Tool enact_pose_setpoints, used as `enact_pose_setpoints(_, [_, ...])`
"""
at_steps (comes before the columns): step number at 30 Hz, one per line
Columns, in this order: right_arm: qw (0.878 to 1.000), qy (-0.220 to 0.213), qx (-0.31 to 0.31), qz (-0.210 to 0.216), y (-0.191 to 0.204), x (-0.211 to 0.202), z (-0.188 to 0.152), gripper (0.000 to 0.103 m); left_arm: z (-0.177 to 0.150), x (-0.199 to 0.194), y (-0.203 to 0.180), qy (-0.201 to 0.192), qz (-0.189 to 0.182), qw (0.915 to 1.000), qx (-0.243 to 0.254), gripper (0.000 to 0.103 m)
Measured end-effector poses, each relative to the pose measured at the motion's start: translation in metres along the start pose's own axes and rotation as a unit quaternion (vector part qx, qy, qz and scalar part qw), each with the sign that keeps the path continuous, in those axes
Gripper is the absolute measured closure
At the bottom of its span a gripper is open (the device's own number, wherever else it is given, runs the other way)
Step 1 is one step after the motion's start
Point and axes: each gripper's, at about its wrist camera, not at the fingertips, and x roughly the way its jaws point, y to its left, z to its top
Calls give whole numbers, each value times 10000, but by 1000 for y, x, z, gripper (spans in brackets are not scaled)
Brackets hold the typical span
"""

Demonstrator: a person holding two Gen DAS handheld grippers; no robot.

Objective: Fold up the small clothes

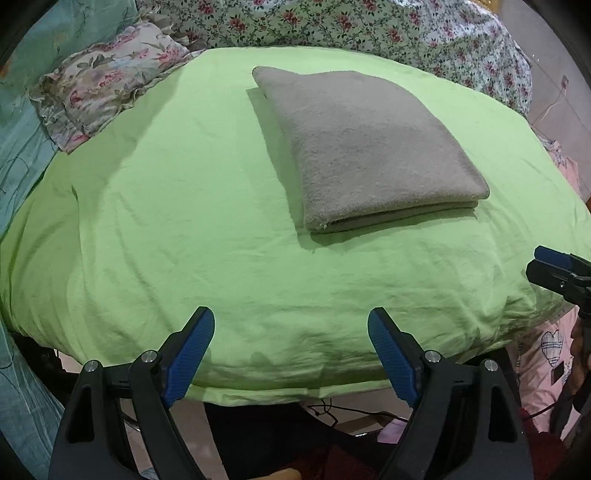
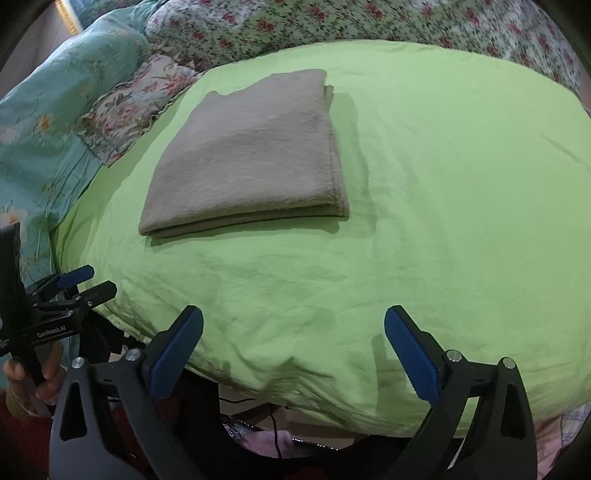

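Note:
A grey cloth (image 1: 365, 147) lies folded into a flat rectangle on the green sheet (image 1: 184, 221); it also shows in the right wrist view (image 2: 251, 155). My left gripper (image 1: 291, 317) is open and empty, held back near the sheet's front edge, well short of the cloth. My right gripper (image 2: 293, 317) is open and empty too, also at the front edge. The right gripper shows at the right edge of the left wrist view (image 1: 554, 266). The left gripper shows at the left of the right wrist view (image 2: 85, 282).
A floral pillow (image 1: 99, 81) lies at the back left beside the green sheet. A flowered quilt (image 1: 332, 22) runs along the back. A turquoise bedcover (image 2: 37, 129) lies to the left. Dark floor and cables (image 2: 273, 417) show below the front edge.

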Motion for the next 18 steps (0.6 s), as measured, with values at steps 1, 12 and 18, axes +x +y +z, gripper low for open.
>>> enact_pose_setpoints(1, [10000, 0, -14, -10, 0, 2, 1, 3, 2, 1, 0, 6, -10, 10000, 1, 17])
enact_pose_setpoints(12, [9997, -5, 90, 224, 1, 17, 20, 1, 31, 6, 0, -147, 95, 9998, -105, 15])
enact_pose_setpoints(18, [9998, -71, -89, 187, 7, 21, 31, 1, 34, 8, -10, -133, 364, 9992, 71, 15])
